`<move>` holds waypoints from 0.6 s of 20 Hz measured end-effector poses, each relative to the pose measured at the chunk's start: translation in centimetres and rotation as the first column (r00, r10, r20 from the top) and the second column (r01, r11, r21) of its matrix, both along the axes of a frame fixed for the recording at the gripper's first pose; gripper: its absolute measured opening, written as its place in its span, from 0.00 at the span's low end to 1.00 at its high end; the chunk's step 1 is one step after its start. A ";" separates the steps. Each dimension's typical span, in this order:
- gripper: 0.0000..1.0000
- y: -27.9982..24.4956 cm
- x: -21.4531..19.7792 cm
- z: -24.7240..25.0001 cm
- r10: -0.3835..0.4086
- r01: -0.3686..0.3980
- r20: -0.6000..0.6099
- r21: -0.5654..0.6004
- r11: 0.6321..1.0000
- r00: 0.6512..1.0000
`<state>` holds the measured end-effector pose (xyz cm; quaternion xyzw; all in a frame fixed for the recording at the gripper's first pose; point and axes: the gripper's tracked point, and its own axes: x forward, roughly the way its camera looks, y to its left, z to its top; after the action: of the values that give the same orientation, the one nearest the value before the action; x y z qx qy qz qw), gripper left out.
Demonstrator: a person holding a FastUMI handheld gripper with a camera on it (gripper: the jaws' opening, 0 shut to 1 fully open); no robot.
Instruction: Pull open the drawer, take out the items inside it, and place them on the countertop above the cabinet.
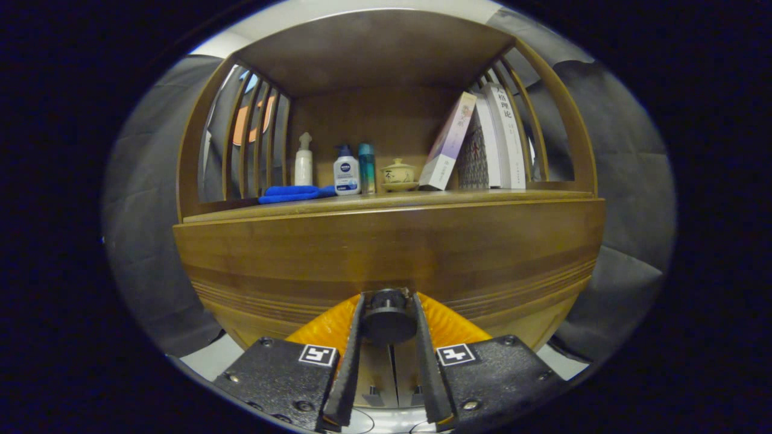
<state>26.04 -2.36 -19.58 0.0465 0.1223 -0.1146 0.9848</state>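
wooden cabinet (386, 253) stands ahead in a dark-draped booth, its countertop (386, 199) already holding a blue cloth (292, 193), a white pump bottle (303, 160), two more bottles, a lidded cup (398, 173) and leaning books (482, 141). below it, the drawer (386, 271) front looks closed. the gripper (389, 313) is clenched on the dark round knob (389, 316), a finger pressing each side. the hold looks shallow, so a pull angled off the drawer's line could let the knob slip free, or make the drawer bind. free space on the countertop lies mostly toward the front edge, so items set there could nudge the bottles.
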 end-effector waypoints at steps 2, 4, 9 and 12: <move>0.45 0.0 -0.6 0.0 -0.008 0.007 -0.026 -0.028 1.000 1.000; 0.43 0.2 -1.3 0.0 -0.003 0.002 -0.029 -0.009 1.000 1.000; 0.39 0.4 -2.6 0.2 0.018 -0.019 -0.030 -0.005 1.000 0.999; 0.37 0.5 -2.8 0.2 0.045 -0.044 -0.049 0.018 0.999 0.998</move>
<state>23.28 -1.88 -19.38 0.0493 0.1485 -0.0929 0.9833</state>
